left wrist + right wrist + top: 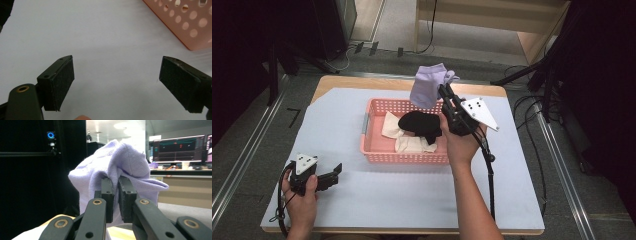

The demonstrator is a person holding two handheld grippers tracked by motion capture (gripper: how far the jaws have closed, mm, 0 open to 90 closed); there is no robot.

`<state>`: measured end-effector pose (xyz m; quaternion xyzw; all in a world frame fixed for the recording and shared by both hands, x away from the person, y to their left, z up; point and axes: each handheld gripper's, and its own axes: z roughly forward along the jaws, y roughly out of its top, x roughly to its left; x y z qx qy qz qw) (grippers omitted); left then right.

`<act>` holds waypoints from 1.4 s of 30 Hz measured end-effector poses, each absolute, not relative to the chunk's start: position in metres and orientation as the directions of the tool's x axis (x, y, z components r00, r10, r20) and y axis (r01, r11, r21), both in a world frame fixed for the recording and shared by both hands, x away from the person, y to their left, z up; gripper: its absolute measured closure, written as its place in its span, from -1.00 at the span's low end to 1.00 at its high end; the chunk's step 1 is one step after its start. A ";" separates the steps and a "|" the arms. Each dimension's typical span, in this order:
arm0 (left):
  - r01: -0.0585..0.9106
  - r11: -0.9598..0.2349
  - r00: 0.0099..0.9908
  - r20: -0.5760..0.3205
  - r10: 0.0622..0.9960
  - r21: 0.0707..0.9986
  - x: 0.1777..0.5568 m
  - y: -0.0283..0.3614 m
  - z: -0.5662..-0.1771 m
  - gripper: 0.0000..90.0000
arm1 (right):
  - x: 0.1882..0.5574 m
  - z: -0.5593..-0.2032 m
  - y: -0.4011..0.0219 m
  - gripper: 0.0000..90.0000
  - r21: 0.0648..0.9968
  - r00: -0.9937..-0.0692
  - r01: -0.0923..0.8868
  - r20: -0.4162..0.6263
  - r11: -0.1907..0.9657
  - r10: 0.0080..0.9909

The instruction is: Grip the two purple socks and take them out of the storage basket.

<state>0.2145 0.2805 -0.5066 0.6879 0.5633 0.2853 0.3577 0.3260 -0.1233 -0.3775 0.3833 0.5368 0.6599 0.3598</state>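
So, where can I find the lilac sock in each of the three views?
High view: the lilac sock hangs above the far edge of the pink basket, pinched by the right gripper.
Left gripper view: not in this picture.
Right gripper view: the sock is in the centre, clamped between the jaws.
Shared landmark: the right gripper's black jaws, closed on the sock.

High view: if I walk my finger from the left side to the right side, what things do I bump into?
Left gripper → pink basket → purple sock → right gripper, its jaws shut on the sock.
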 end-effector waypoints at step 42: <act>0.554 -0.102 0.193 -0.009 0.981 0.826 0.212 0.281 -0.506 -0.70 | 0.336 -0.477 -0.260 0.82 0.965 -0.102 0.216 0.176 -0.151 0.979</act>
